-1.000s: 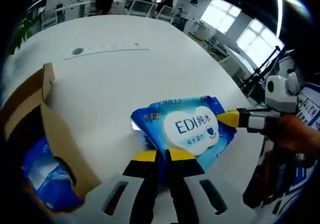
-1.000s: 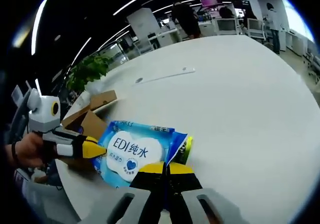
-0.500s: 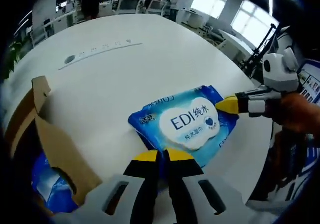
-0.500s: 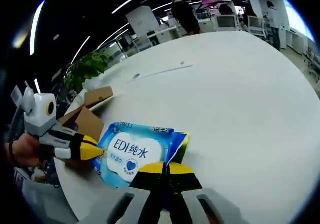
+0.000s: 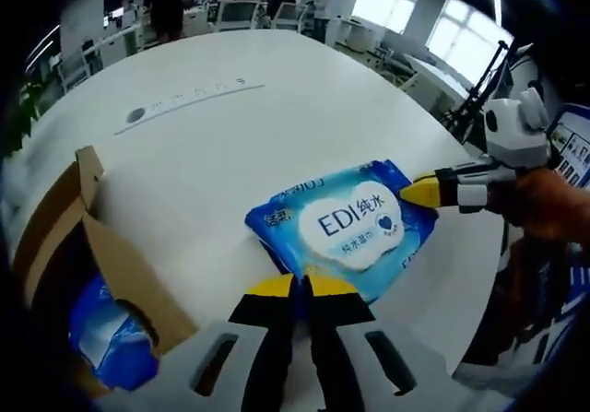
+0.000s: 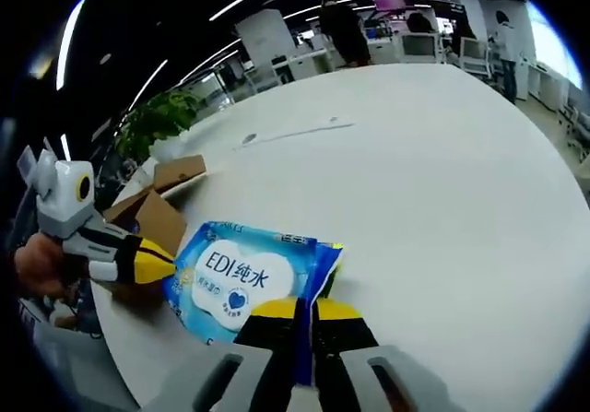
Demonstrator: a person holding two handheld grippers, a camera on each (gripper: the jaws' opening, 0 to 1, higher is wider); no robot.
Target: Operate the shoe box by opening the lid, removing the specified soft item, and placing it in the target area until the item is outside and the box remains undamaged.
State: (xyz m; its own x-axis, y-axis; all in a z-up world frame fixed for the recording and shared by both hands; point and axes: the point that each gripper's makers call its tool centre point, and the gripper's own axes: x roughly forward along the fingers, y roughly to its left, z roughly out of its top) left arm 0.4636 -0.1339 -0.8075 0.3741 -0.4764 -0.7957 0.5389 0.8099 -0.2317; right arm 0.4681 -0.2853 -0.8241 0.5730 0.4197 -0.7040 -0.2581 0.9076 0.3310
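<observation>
Fingers of both grippers pinched on the wipes pack, one at each end.
Left gripper [image 5: 297, 288] and right gripper [image 6: 303, 309] hold the pack [image 5: 346, 223] low over the table [image 5: 212, 135], beyond the open box [image 5: 92, 246]. Placing step; next, set down and release. Glossy soft film, brown cardboard.

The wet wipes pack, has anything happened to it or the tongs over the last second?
Little has changed. The wet wipes pack is still stretched between both tongs over the white table: the left tongs stay clamped on one end, the right tongs on the other. Only the cameras shifted slightly. The open shoe box, with another blue pack inside, stayed put.
</observation>
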